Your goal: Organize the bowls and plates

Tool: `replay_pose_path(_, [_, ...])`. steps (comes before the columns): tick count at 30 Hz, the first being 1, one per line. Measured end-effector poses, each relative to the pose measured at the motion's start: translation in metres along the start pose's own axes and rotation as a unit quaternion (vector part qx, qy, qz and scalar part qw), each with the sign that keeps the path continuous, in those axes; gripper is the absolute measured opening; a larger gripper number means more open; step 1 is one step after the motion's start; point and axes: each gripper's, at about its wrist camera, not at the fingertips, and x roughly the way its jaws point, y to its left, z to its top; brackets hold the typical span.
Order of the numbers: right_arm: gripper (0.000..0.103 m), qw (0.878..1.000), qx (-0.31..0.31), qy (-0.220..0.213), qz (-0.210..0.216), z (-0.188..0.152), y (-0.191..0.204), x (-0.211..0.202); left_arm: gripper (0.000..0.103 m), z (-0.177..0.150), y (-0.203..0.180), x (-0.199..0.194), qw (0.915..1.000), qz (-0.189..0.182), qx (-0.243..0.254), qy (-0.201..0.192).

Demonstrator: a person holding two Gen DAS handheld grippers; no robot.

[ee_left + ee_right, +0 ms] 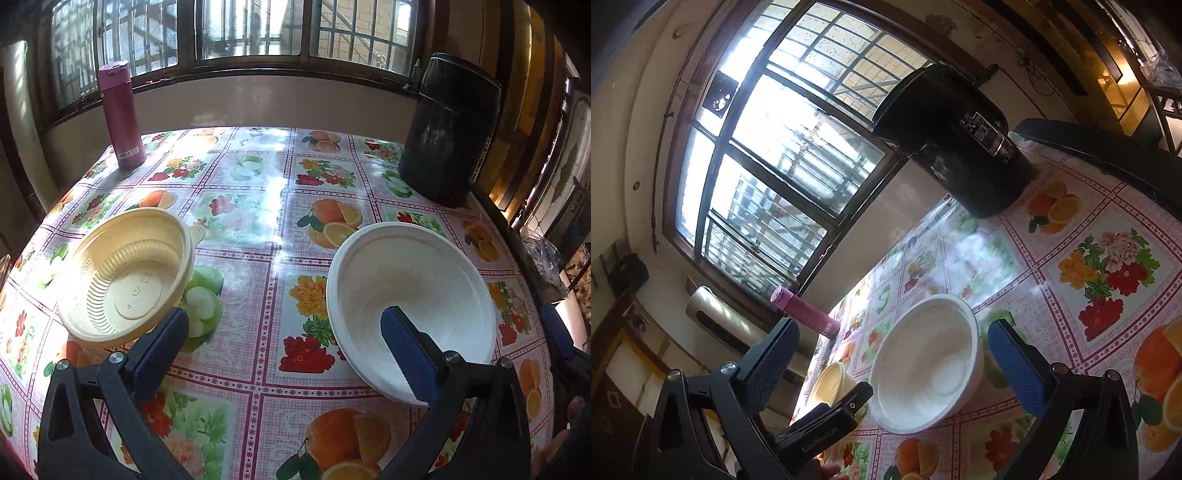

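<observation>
A cream plastic bowl [127, 277] lies tilted on the flowered tablecloth at the left, just beyond my left gripper's left fingertip. A white bowl [410, 299] stands at the right, with the right fingertip over its near rim. My left gripper [284, 325] is open and empty, spanning the gap between the two bowls. In the right wrist view the white bowl [927, 365] sits between the spread fingers of my right gripper [890, 343], which is open and tilted. The cream bowl [831, 382] shows behind the left gripper [831, 417].
A magenta flask [120, 114] stands at the table's far left corner. A black cylindrical appliance [448, 129] stands at the far right, also in the right wrist view [956, 144]. A window and wall run behind the table [258, 206]. Furniture crowds the right edge.
</observation>
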Motion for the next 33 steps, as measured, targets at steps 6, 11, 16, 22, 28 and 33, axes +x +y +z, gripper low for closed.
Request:
replay_pose_path(6, [0.103,1.000,0.004,0.016,-0.013,-0.006,-0.007,0.012,0.103,-0.005,0.001,0.011,0.9997,-0.017,0.000,0.016])
replay_pose_path(11, [0.103,0.999,0.005,0.029,-0.025,-0.012,-0.012,0.022,0.103,-0.008,-0.001,0.016,0.9994,-0.024,0.005,0.025])
replay_pose_path(16, [0.103,0.999,0.010,0.031,-0.028,-0.016,-0.015,0.023,0.103,-0.009,-0.003,0.017,0.9991,-0.030,0.009,0.028])
replay_pose_path(22, [0.103,0.999,0.008,0.038,-0.035,-0.020,-0.015,0.027,0.103,-0.011,-0.005,0.022,0.9985,-0.037,0.014,0.039])
replay_pose_path(28, [0.103,0.998,0.006,0.044,-0.044,-0.023,-0.016,0.031,0.103,-0.013,-0.003,0.026,0.9982,-0.038,0.011,0.046])
replay_pose_path(33, [0.103,0.998,0.006,0.044,-0.045,-0.024,-0.017,0.034,0.103,-0.014,-0.004,0.029,0.9978,-0.039,0.013,0.051])
